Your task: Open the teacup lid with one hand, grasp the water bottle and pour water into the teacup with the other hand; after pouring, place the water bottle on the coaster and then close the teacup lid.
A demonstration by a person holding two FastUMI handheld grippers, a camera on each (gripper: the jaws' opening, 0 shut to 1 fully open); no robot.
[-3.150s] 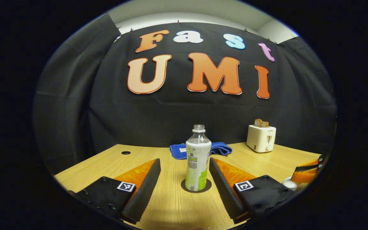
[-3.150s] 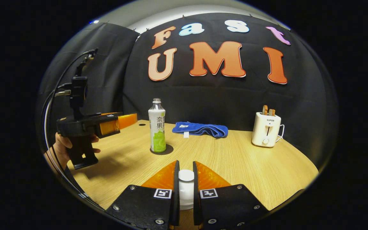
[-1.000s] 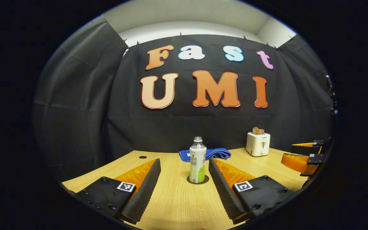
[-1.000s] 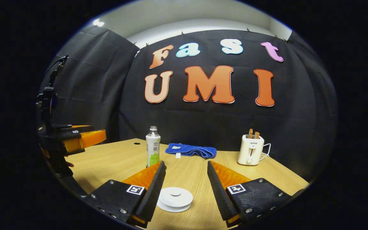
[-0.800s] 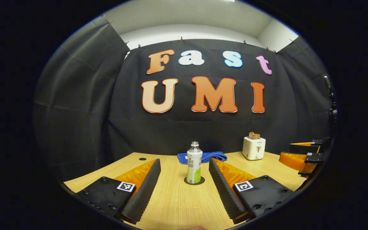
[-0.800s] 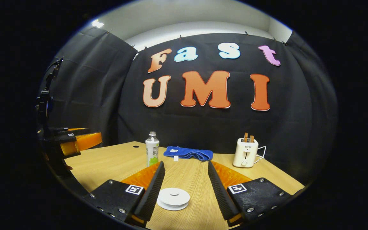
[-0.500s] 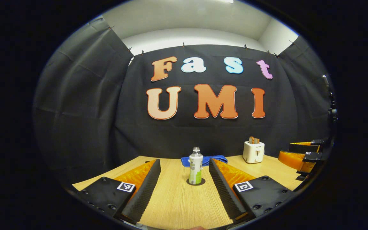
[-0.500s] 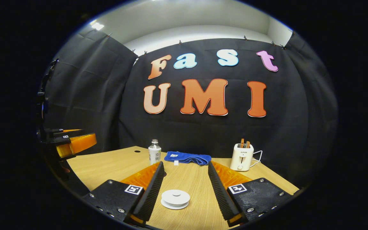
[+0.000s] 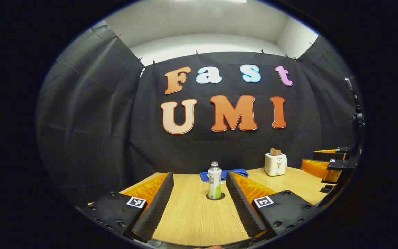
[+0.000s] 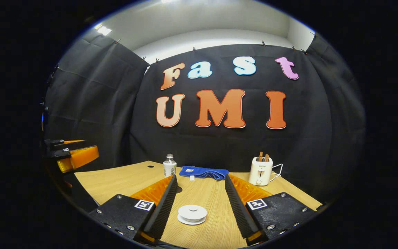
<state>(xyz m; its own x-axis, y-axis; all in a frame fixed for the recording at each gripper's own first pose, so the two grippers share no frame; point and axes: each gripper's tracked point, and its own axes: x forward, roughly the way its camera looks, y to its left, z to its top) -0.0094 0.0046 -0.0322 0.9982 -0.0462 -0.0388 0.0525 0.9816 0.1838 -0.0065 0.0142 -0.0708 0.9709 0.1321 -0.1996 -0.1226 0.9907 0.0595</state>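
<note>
Teacup lid (image 10: pixel 192 213) between right claw (image 10: pixel 199 188) fingers

- The left gripper (image 9: pixel 199 193) hangs over the near edge of the tabletop (image 9: pixel 192 214), fingers spread wide, nothing between them.
- A water bottle (image 9: pixel 215 180) stands upright on a dark round coaster (image 9: pixel 215 197), midway toward the far edge.
- A blue towel (image 9: pixel 235 172) lies behind it at the far edge.
- A white toaster (image 9: pixel 275 164) sits toward the far right corner.
- The right gripper (image 9: pixel 327 166) shows at the right edge.
</note>
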